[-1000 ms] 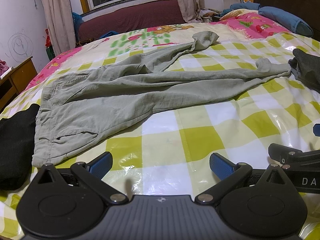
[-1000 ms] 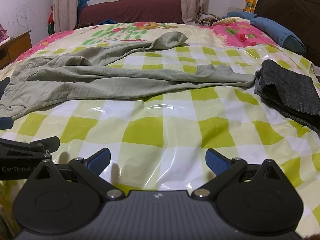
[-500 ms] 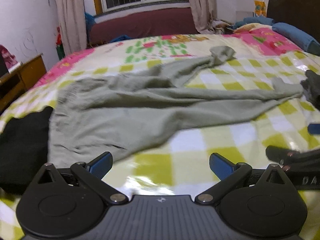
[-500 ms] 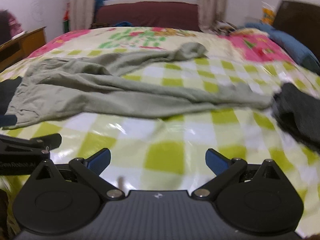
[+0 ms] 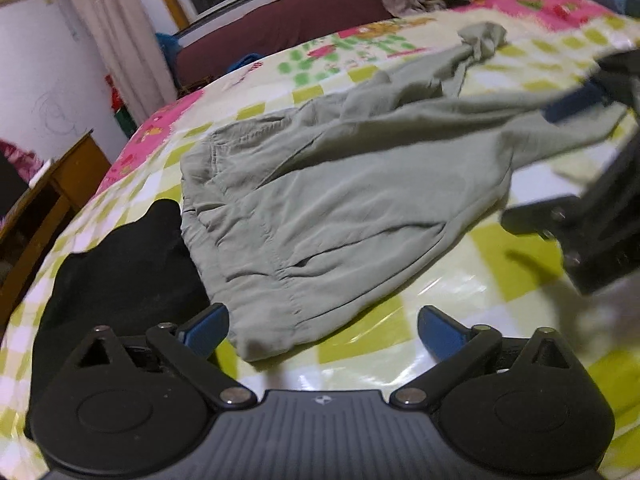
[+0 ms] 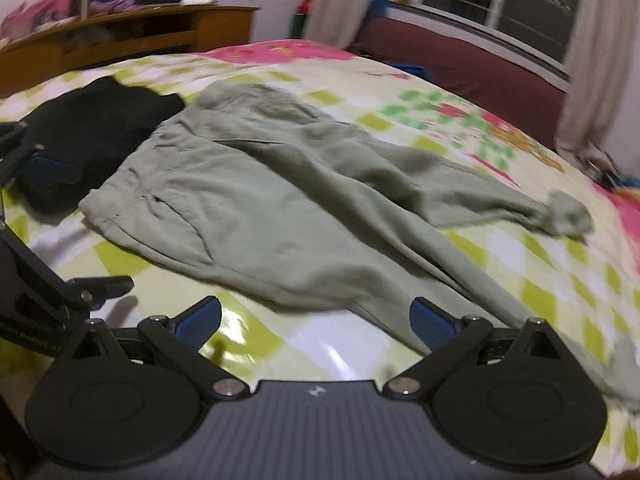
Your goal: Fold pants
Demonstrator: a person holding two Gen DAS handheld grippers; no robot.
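Note:
Grey-green pants (image 5: 332, 196) lie spread on the checked bed cover (image 5: 512, 256), waistband toward the left, legs running to the far right. In the right wrist view the pants (image 6: 280, 200) fill the middle, one leg ending in a bunched cuff (image 6: 568, 216). My left gripper (image 5: 322, 330) is open and empty, just short of the near waistband corner (image 5: 260, 344). My right gripper (image 6: 314, 320) is open and empty, over the near edge of the pants' seat. It also shows at the right of the left wrist view (image 5: 600, 216).
A black garment (image 5: 116, 256) lies against the waistband on the left, also in the right wrist view (image 6: 88, 128). A wooden desk (image 6: 132, 36) stands beyond the bed's left side. A dark red sofa (image 5: 288, 36) and curtains are under the window.
Both grippers have moved left and forward toward the waistband end of the pants. The right wrist view has turned left, so the folded dark garment on the right has left the view.

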